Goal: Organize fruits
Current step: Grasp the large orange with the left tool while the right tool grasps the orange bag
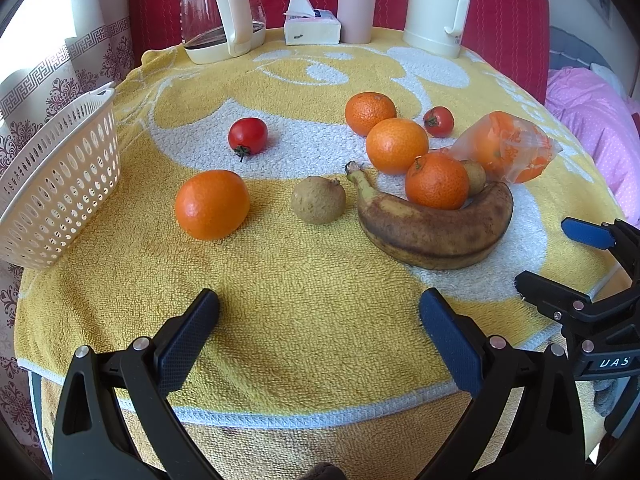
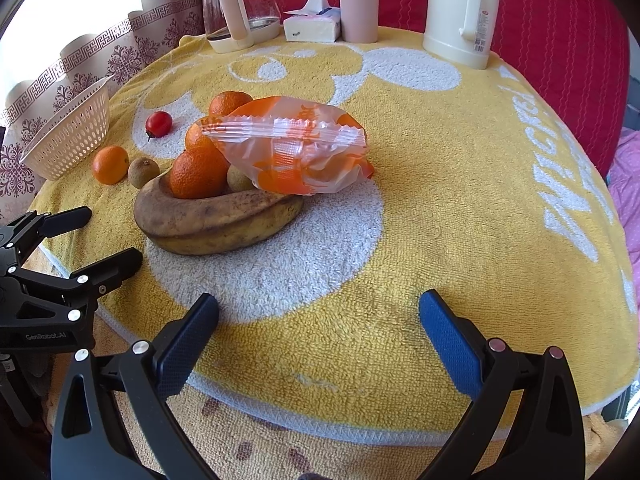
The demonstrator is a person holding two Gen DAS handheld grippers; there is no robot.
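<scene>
The left gripper is held wide apart over the near edge of the desk, nothing between its pads and nothing touched. The right gripper is spread just as wide, also empty, above the yellow towel. Fruit is seen scattered on the towel: a lone orange near the white basket at the left edge, a kiwi beside it, a tomato further back. A brown banana is curved around a mandarin, w/ 2 more oranges behind. A bagged orange lies just beside the pile.
</scene>
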